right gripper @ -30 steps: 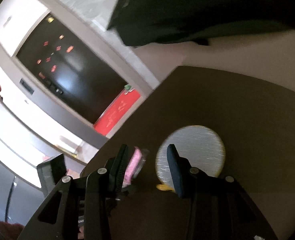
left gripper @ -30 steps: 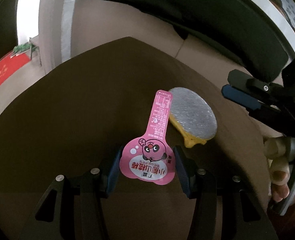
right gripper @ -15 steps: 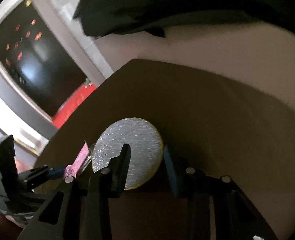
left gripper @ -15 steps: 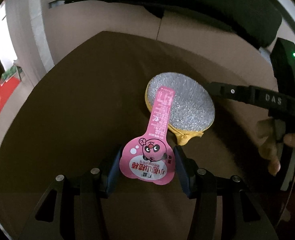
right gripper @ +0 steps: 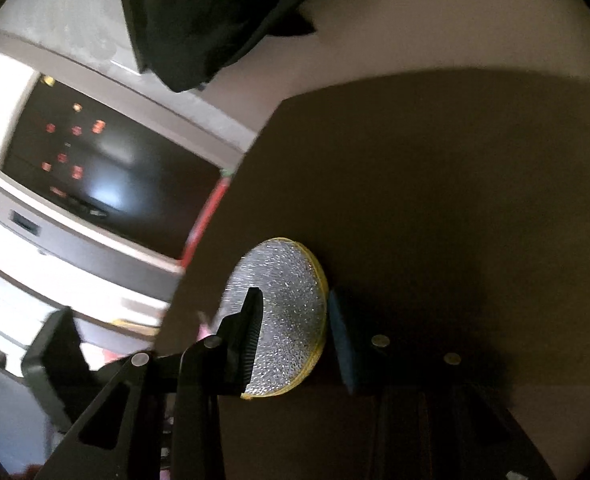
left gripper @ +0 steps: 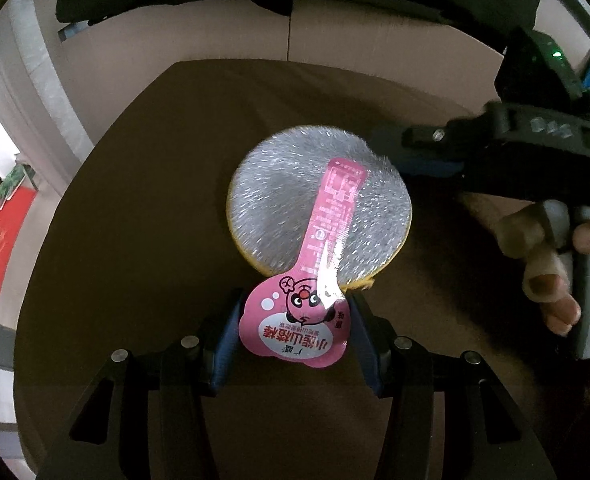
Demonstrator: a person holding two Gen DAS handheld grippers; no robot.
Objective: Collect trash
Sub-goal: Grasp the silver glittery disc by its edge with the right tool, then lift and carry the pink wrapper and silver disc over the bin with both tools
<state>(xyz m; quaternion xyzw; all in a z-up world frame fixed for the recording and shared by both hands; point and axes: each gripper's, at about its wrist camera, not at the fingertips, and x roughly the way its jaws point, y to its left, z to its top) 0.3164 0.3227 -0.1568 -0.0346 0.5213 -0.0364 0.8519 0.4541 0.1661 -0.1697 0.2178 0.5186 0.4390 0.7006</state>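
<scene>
So closest to the left camera, the left gripper (left gripper: pixel 295 332) has its fingers clamped on the round end of a pink snack wrapper (left gripper: pixel 315 280), holding it by the wide part so the long printed tail sticks out forward and hangs over the next bit of trash. That next bit is a round silver scrubber pad with a yellow backing (left gripper: pixel 319 208), lying flat on the brown table (left gripper: pixel 135 220) just past the wrapper. The right gripper (right gripper: pixel 295 328) comes in from the side, one finger over the sparkly top and the other just off the yellow rim. Its jaws have just been closing, with the pad between them, but I don't think they're pinching it yet, so I'd call them partly spread around it. Makes sense: one hand keeps the wrapper secured while the other straddles the pad's edge to grab it. A person's hand (left gripper: pixel 551 264) grips that tool's handle. Farther back there's pale floor and something big and black.
</scene>
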